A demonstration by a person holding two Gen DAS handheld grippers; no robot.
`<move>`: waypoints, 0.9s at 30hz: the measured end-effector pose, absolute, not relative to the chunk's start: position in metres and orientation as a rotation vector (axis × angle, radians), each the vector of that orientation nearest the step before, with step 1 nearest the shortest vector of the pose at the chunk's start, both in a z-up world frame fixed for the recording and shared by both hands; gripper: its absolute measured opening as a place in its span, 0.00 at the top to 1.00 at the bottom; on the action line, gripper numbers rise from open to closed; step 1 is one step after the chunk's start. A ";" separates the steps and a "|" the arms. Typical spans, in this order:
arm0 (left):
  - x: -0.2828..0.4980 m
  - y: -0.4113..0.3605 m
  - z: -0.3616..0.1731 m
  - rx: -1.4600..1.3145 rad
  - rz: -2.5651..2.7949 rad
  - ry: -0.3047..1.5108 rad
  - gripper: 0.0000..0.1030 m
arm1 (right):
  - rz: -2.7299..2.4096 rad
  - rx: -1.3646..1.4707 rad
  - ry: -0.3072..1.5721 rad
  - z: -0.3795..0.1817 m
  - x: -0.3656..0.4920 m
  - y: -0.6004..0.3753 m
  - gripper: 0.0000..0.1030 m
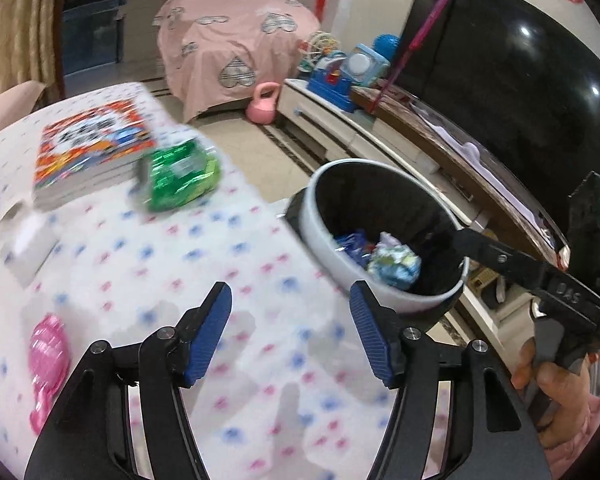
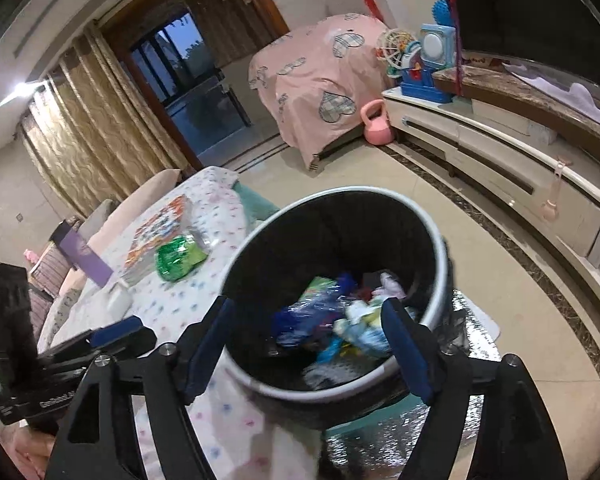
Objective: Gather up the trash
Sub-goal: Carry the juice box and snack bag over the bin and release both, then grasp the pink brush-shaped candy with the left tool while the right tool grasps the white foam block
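Pink wrapper (image 1: 49,364): loose on the worktop (image 1: 148,280), far left.
Green snack bag (image 1: 180,178): beside the books (image 1: 94,148); likely next, pinch its crumpled edge.
Left claw (image 1: 290,334): half open, empty.
Bin (image 1: 384,236): holds wrappers.
Right claw (image 2: 308,346): wide open, empty, over bin.

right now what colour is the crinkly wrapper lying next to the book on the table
Shiny green wrapper, with a pale label patch; it shows best in the left wrist view.
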State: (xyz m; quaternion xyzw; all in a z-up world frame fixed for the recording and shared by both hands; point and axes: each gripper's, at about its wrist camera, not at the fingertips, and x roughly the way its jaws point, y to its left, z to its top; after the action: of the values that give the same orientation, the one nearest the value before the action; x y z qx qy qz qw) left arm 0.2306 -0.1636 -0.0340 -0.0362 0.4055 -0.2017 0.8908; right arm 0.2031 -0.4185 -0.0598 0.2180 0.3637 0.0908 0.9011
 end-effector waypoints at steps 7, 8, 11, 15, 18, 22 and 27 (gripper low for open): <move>0.200 -0.108 -0.043 -0.111 -0.327 0.835 0.36 | 0.260 0.453 0.748 -0.058 0.188 -0.381 0.18; 0.197 -0.101 -0.044 -0.115 -0.317 0.837 0.36 | 0.271 0.449 0.749 -0.058 0.186 -0.374 0.18; 0.188 -0.078 -0.046 -0.130 -0.284 0.838 0.36 | 0.300 0.449 0.753 -0.059 0.182 -0.359 0.17; 0.180 -0.049 -0.051 -0.143 -0.227 0.839 0.35 | 0.344 0.445 0.767 -0.061 0.176 -0.336 0.17; 0.179 -0.029 -0.055 -0.155 -0.181 0.846 0.35 | 0.371 0.437 0.779 -0.065 0.173 -0.320 0.17; 0.184 -0.008 -0.064 -0.166 -0.147 0.869 0.34 | 0.407 0.426 0.795 -0.069 0.171 -0.299 0.17; 0.199 -0.002 -0.078 -0.137 -0.126 0.921 0.34 | 0.442 0.404 0.803 -0.071 0.174 -0.276 0.17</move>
State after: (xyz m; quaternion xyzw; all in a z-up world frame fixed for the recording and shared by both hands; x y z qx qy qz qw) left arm 0.1995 -0.0015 -0.0783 -0.0661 0.4439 -0.0609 0.8915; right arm 0.1740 -0.2758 -0.0706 0.1935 0.3848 0.2120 0.8772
